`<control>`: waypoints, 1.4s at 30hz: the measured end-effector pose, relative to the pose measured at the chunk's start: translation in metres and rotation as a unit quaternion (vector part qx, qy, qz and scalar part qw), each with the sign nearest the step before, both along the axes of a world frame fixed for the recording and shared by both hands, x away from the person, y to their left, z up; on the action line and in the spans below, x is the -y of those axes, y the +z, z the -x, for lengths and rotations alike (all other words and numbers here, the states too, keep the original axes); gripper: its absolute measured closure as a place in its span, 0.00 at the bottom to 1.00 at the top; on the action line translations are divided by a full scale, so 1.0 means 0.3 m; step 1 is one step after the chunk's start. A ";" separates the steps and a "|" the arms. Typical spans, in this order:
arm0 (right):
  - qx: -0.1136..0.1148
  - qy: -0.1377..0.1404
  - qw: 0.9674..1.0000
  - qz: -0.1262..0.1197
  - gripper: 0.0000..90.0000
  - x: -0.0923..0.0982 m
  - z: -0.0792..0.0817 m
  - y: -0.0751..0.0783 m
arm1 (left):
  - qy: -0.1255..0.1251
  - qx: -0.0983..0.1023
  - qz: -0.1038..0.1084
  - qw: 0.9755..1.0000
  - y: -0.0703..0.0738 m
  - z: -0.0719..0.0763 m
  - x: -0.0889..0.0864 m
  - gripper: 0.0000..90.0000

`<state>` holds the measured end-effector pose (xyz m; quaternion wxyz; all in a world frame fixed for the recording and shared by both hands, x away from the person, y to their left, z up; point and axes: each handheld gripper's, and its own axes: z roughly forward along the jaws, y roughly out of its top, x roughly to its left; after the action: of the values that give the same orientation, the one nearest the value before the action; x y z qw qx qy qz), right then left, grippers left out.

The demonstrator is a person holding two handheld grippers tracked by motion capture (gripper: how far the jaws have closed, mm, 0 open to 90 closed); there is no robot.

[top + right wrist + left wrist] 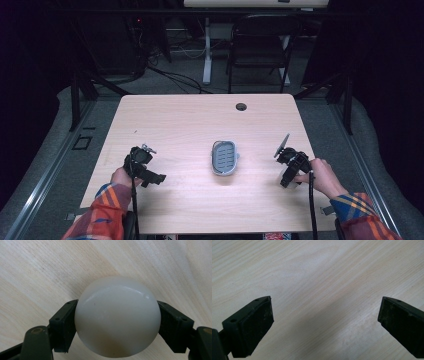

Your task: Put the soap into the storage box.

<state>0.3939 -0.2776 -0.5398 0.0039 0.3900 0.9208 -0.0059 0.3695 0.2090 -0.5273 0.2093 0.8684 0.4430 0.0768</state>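
A smooth, glossy white ball (117, 317) sits clamped between the right gripper's (117, 322) black jaws, just above the pale wood-grain table (175, 120). The left gripper (325, 322) gapes wide over bare wood. A grey ridged oval tray (224, 157) lies mid-table between them.

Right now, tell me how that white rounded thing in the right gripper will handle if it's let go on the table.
The white rounded object looks smooth and glossy, so it may slip between the right gripper's pads. Its curved shape suggests it would roll on the flat table. It seems rigid: no visible denting under the jaws.
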 end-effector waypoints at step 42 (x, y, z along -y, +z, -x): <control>0.017 0.049 0.999 0.013 0.27 -0.115 -0.048 0.103 | -0.002 -0.001 -0.004 1.000 -0.001 -0.003 0.002 0.00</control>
<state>0.4083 -0.2432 -0.5089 0.0249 0.3448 0.9383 -0.0108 0.3704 0.2086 -0.5277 0.2051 0.8705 0.4408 0.0771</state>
